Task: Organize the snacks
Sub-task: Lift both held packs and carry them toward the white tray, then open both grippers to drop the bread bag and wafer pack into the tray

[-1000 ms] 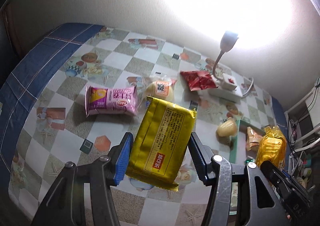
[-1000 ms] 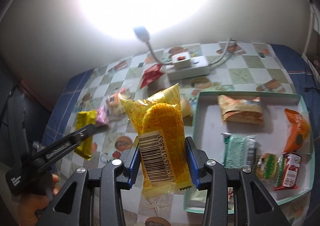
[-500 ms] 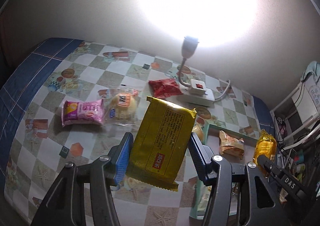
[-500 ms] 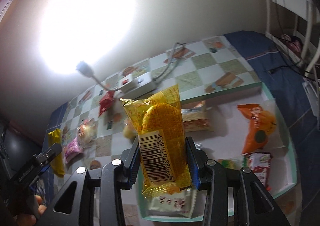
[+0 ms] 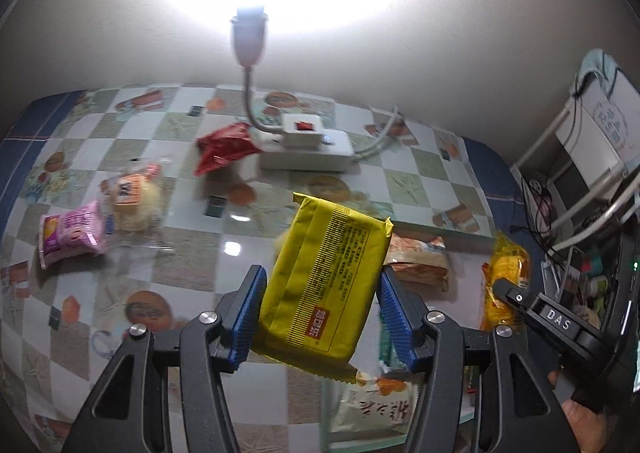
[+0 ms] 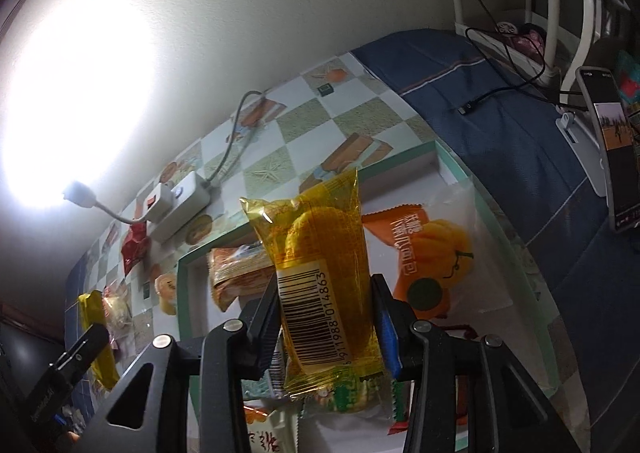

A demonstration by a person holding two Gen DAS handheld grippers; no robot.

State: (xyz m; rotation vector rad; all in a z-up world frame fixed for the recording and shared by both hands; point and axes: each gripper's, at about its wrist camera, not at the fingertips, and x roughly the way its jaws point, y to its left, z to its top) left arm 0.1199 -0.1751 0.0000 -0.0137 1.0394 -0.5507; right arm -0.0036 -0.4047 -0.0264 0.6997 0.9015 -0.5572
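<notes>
I have a snack clamped in each gripper and I am carrying both toward the shallow white tray with the green rim (image 6: 448,151), so this looks like the delivery step. The left gripper (image 5: 320,317) is closed on a flat yellow foil-wrapped bar (image 5: 326,281), held by its long edges above the bench (image 5: 192,269), with the tray's near corner just below and to the right. The right gripper (image 6: 326,327) is clamped on a clear yellow wrapper with a round yellow cake inside (image 6: 324,273), barcode toward the camera, and hangs over the tray itself.

Next I would judge each hand needs to lower its packet onto a bare patch of the tray floor and then let go. Space is the catch. Already in the tray are an orange pumpkin-print packet (image 6: 432,253), an orange-brown crinkled wrapper (image 6: 236,273) and several small packets under the right gripper that I cannot make out clearly. The two grippers are near each other, so I would set one down before the other.

Left on the checked bench cloth are a pink packet (image 5: 70,239), a clear-wrapped pale bun (image 5: 134,201) and a red foil packet (image 5: 222,147) beside the white power strip with its gooseneck lamp (image 5: 306,145). The lamp's glare washes out the wall.
</notes>
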